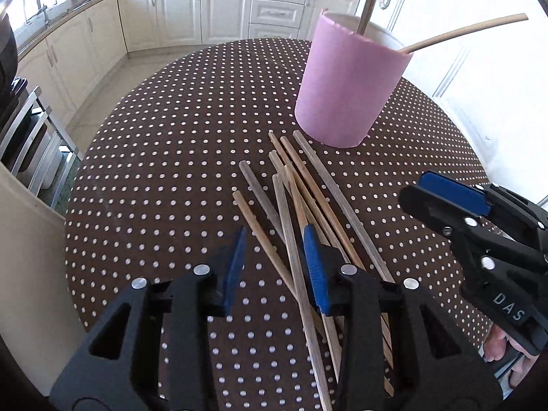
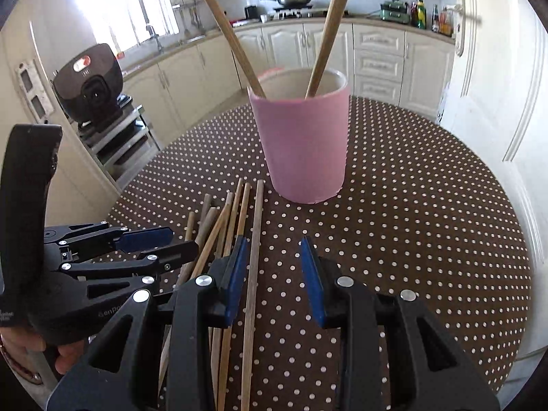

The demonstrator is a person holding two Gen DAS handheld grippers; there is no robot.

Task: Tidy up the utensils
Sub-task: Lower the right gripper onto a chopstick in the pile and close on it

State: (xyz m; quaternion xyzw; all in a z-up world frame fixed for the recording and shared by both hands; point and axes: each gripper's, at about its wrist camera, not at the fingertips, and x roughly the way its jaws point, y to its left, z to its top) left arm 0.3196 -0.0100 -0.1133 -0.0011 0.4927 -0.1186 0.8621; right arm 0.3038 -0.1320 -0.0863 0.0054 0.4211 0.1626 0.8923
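A pink cylindrical holder (image 1: pixel 346 92) (image 2: pixel 303 144) stands on the dotted brown table with two wooden chopsticks (image 2: pixel 239 41) leaning in it. Several loose chopsticks (image 1: pixel 301 205) (image 2: pixel 236 226) lie fanned on the table in front of it. My left gripper (image 1: pixel 274 260) is open just above the pile, a chopstick passing between its blue pads. My right gripper (image 2: pixel 274 274) is open and empty over the pile's right edge, one long chopstick (image 2: pixel 254 257) running by its left pad. Each gripper shows in the other's view, the right one (image 1: pixel 445 202) and the left one (image 2: pixel 164 243).
The round table (image 1: pixel 154 171) (image 2: pixel 428 222) has a brown cloth with white dots. Cream kitchen cabinets (image 1: pixel 205 10) run along the back. A metal rack with a black appliance (image 2: pixel 89 89) stands left of the table. A white door (image 2: pixel 496 68) is at the right.
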